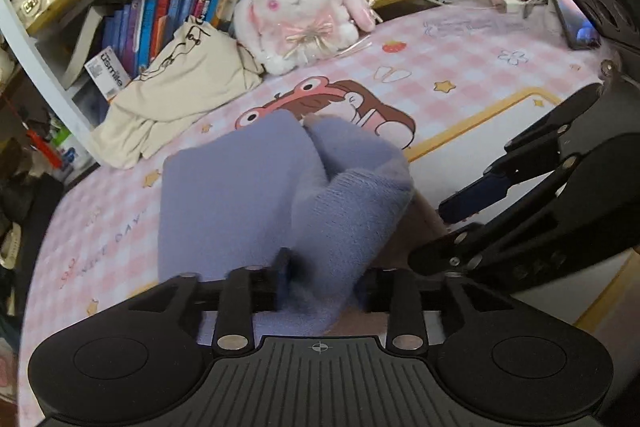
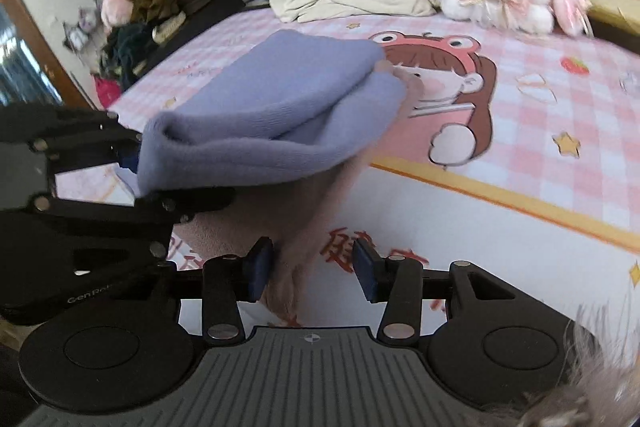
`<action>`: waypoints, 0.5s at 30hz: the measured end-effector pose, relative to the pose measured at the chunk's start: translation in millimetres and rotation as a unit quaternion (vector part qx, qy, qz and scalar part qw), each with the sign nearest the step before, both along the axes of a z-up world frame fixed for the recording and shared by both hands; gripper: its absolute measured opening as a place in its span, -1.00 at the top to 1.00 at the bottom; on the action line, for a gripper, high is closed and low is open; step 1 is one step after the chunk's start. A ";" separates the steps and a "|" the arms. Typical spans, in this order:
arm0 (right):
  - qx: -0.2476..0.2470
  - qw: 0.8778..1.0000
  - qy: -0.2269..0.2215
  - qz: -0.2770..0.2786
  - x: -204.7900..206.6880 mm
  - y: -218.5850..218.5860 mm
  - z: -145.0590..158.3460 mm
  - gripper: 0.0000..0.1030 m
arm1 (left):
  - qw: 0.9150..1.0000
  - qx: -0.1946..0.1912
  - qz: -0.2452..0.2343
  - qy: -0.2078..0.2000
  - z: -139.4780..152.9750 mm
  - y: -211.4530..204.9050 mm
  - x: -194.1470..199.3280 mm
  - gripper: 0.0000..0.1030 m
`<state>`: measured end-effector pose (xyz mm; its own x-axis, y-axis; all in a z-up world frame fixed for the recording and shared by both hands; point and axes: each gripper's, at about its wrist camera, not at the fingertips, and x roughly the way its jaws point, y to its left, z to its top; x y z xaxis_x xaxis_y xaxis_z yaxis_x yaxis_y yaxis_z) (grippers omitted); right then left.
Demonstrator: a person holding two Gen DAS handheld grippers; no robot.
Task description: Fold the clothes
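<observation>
Closest to me, my left gripper (image 1: 320, 275) is clamped on the near edge of the lavender garment (image 1: 256, 195), which lies bunched and folded just ahead of its tips. My right gripper (image 2: 314, 267) has its fingers spread apart — a pinkish-beige cloth (image 2: 288, 227) hangs between them, gripped by neither. Beyond both, the pink checked mat (image 2: 540, 67) offers open room, until the cream clothing (image 1: 180, 87) and plush rabbit (image 1: 300, 15) at its far edge.
</observation>
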<state>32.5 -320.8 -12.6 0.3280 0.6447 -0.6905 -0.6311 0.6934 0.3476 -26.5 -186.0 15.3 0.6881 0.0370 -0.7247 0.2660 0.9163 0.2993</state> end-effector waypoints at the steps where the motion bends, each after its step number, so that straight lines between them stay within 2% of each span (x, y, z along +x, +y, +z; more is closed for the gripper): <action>1: 0.008 1.000 0.005 -0.003 0.3 -4.8 0.9 0.17 | 1.000 -0.003 0.002 -0.005 2.2 0.0 -1.4 0.06; 4: 0.027 0.999 0.009 -0.017 0.1 -21.1 7.0 0.16 | 0.999 0.001 -0.003 -0.039 10.7 -8.9 -10.5 -0.12; 8: 0.056 0.996 0.033 -0.064 6.4 -45.6 10.5 0.15 | 0.995 0.005 -0.057 -0.084 19.6 -25.1 -28.4 -0.14; 9: 0.065 0.994 0.044 -0.078 9.6 -52.0 10.4 0.15 | 0.994 -0.004 -0.073 -0.080 18.9 -28.2 -30.1 -0.14; 11: 0.088 0.989 0.063 -0.098 16.6 -60.9 11.2 0.16 | 0.995 -0.021 -0.090 -0.033 8.2 -33.8 -24.7 -0.13; 15: 0.140 0.978 0.105 -0.112 29.5 -66.5 12.9 0.15 | 0.995 -0.027 -0.089 0.042 -23.7 -35.4 -6.9 -0.16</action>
